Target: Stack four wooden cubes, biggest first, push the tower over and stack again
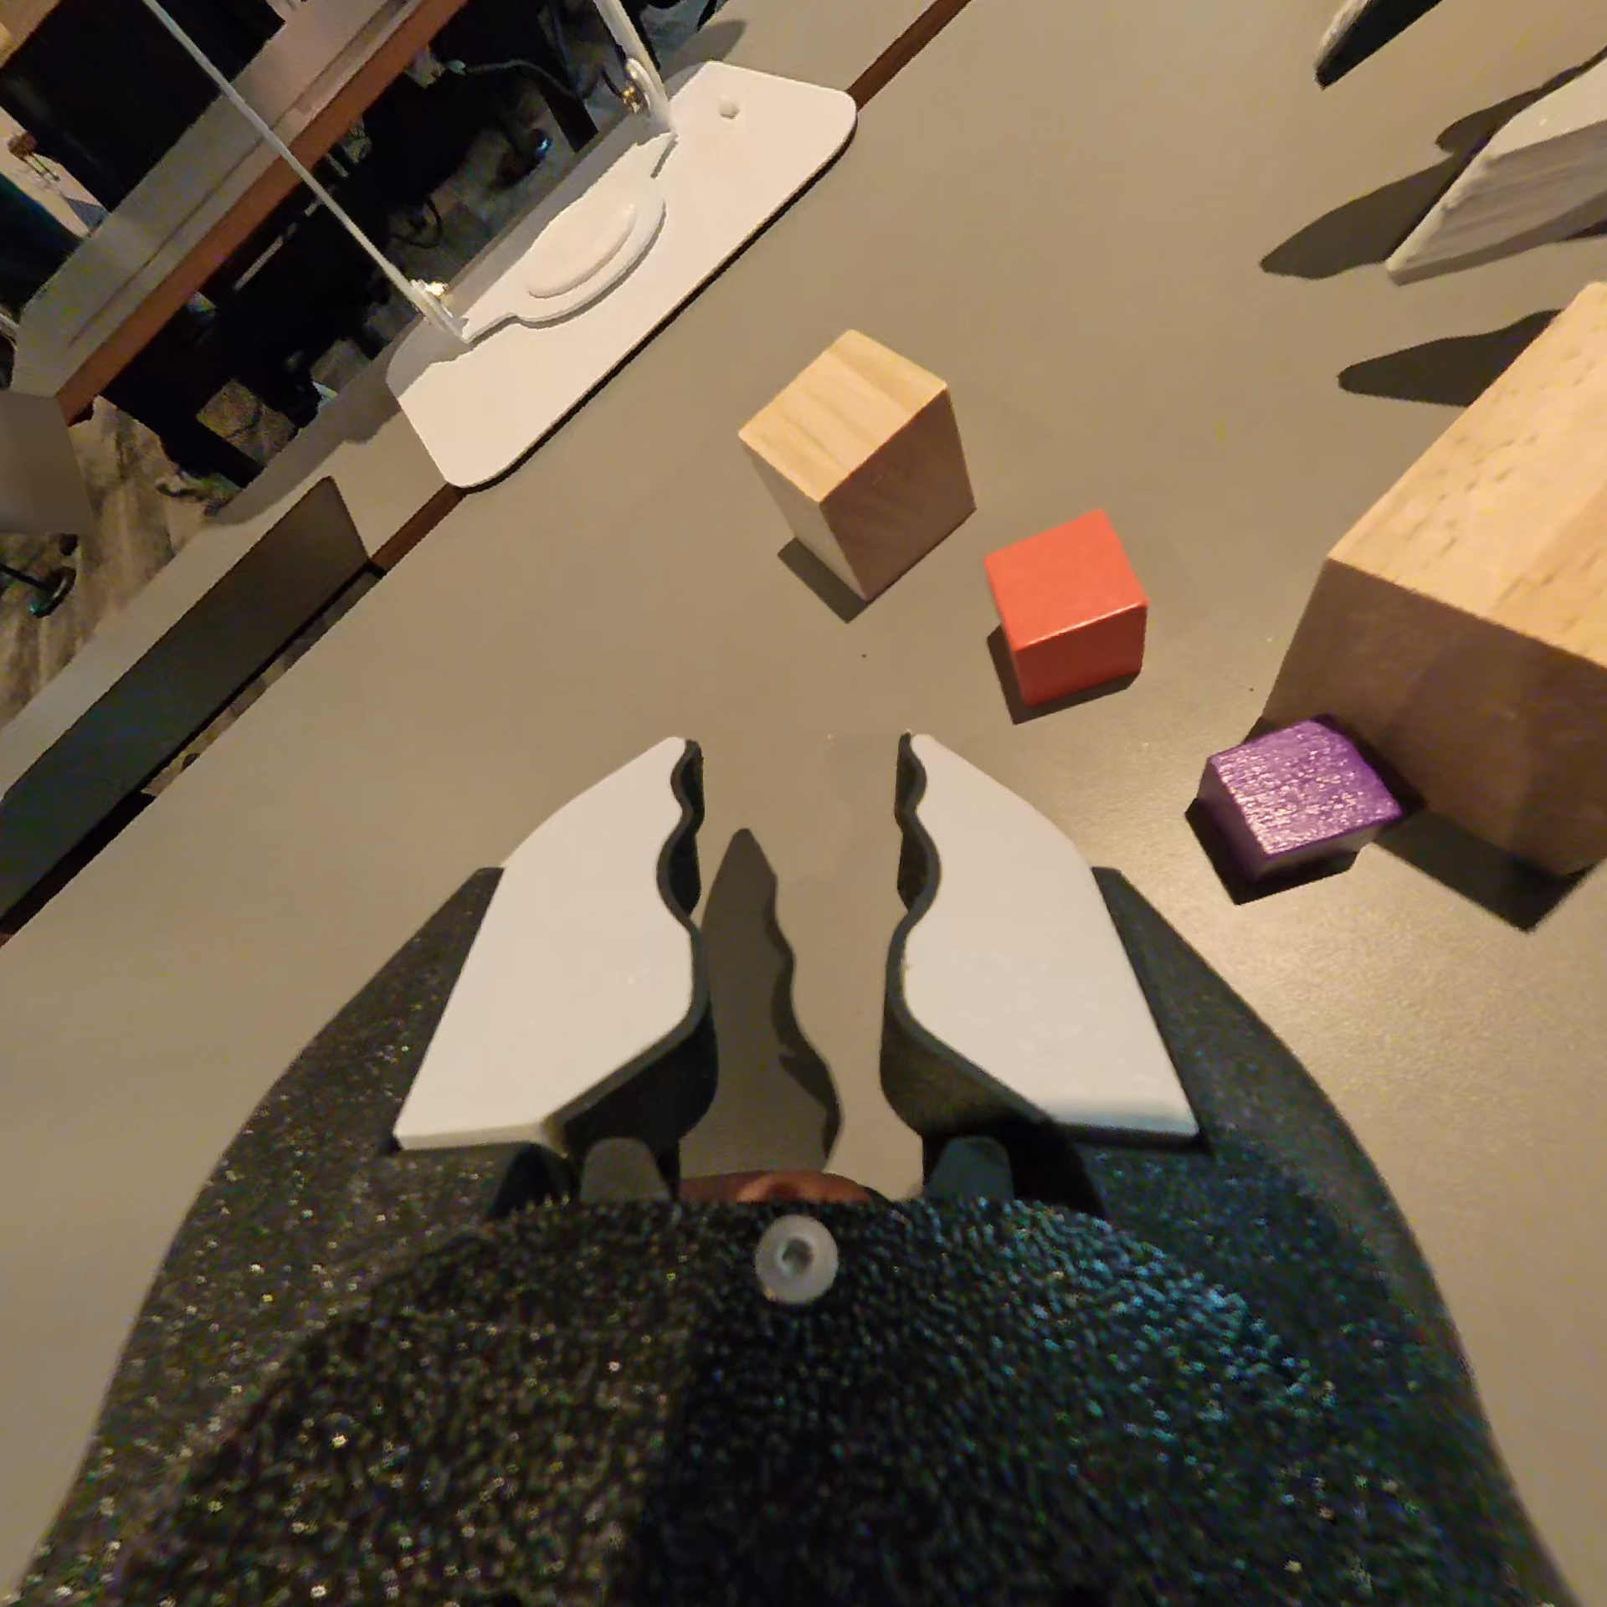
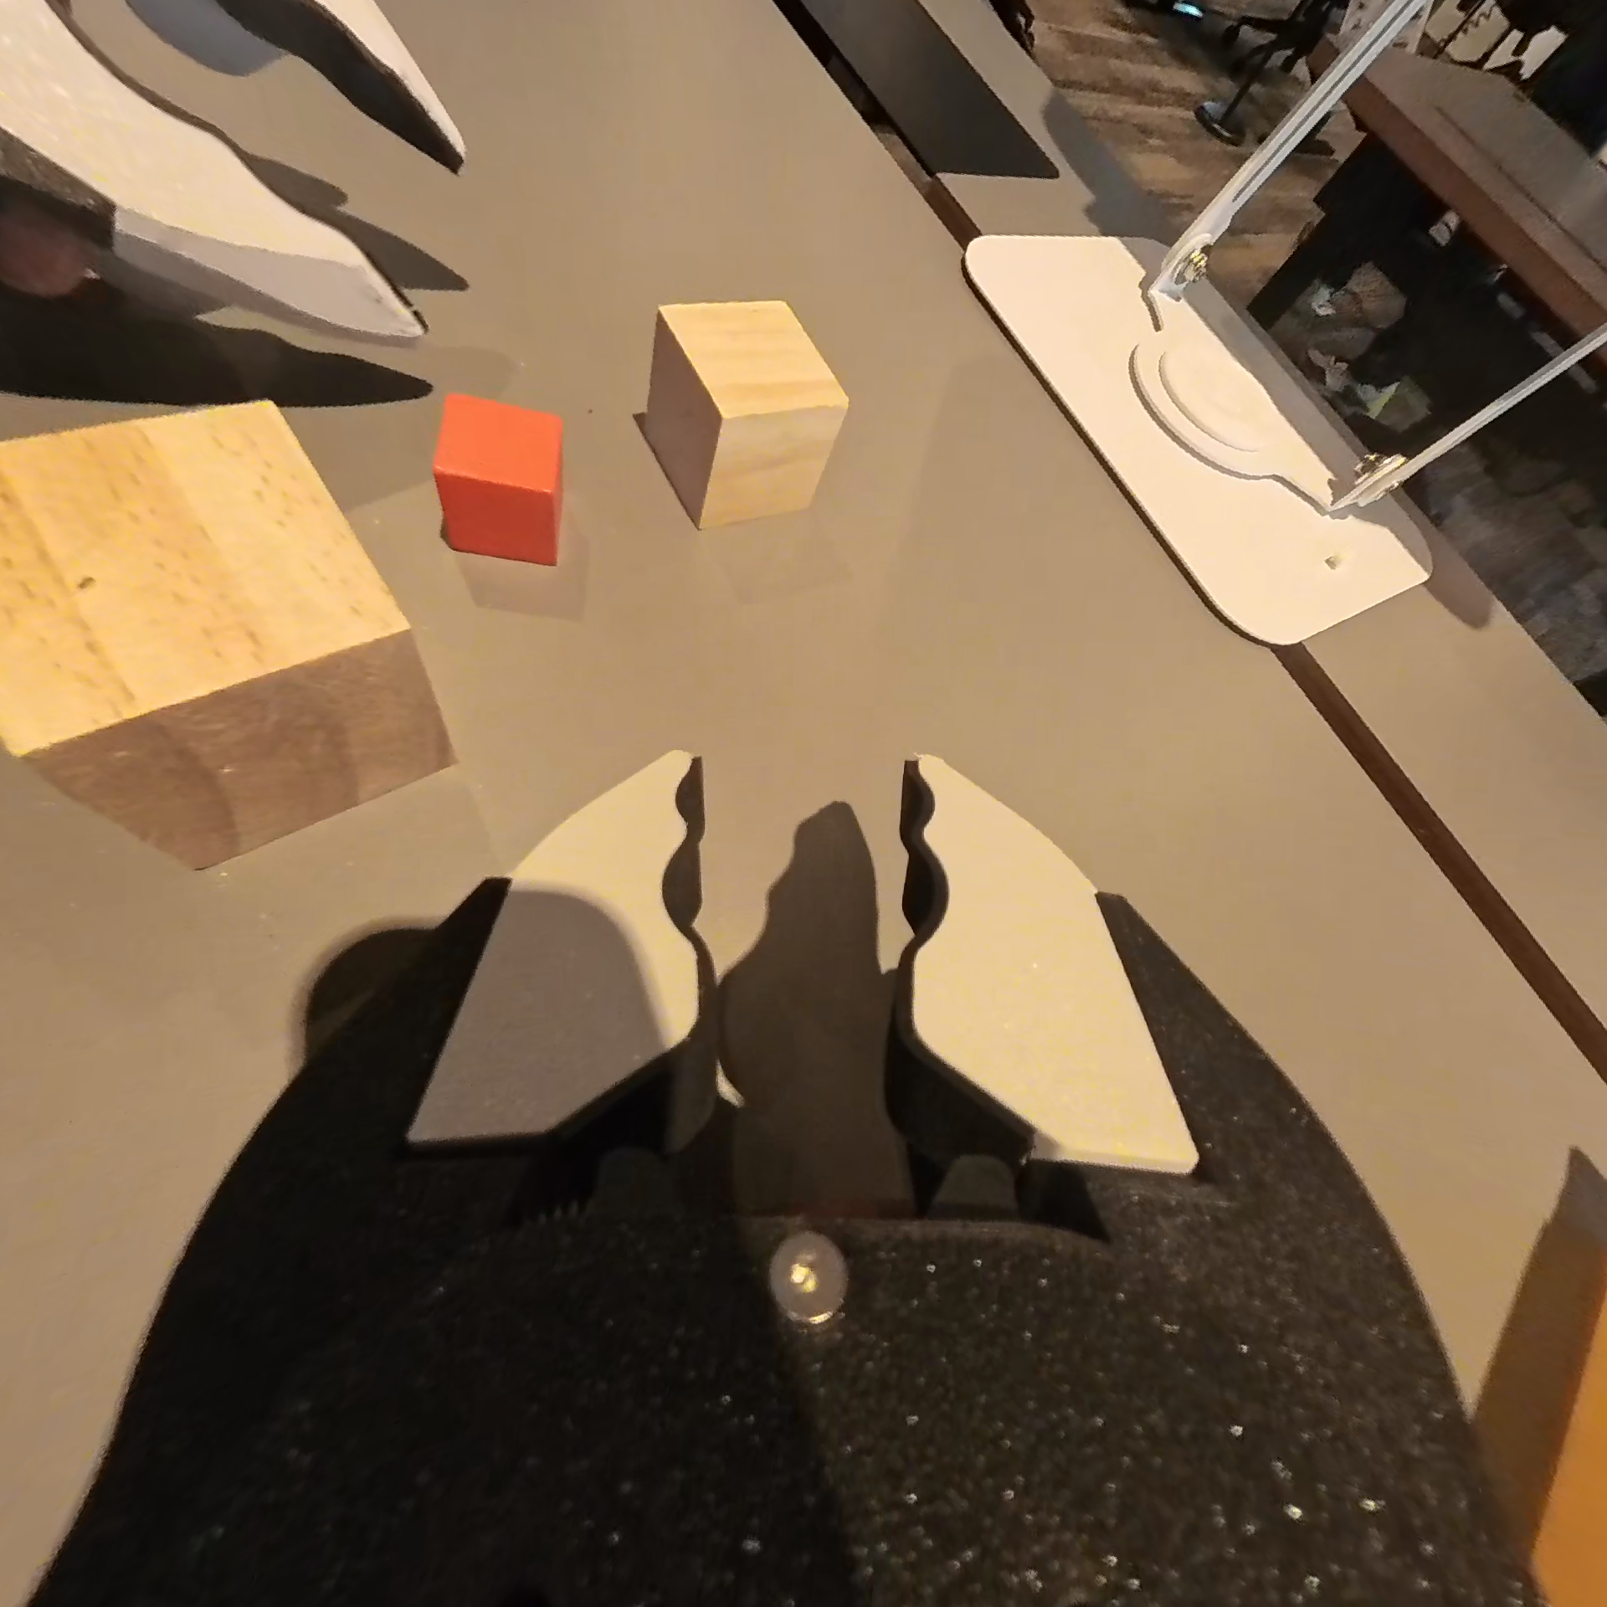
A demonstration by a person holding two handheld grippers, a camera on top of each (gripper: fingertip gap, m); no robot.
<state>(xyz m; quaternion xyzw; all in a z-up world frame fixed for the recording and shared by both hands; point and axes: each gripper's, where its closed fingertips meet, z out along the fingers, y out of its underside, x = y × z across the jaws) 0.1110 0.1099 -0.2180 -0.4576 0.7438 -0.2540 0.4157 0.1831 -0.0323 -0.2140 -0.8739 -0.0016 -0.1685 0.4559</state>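
Four cubes lie apart on the grey table [image 1: 522,696]. The big plain wooden cube [image 1: 1478,574] is at the right of the left wrist view, with the small purple cube [image 1: 1296,796] touching its near corner. The red cube [image 1: 1070,604] and the medium plain cube [image 1: 861,456] stand farther out. My left gripper [image 1: 800,756] is open and empty, short of the red cube. In the right wrist view my right gripper [image 2: 800,774] is open and empty, with the big cube [image 2: 191,600] to its left, the red cube [image 2: 500,478] and medium cube [image 2: 748,409] ahead. The purple cube is hidden there.
A white flat stand base [image 1: 626,261] with a thin white frame sits near the table's far edge; it also shows in the right wrist view [image 2: 1191,435]. The left gripper's fingers [image 2: 217,217] show at the top left of the right wrist view, beyond the big cube.
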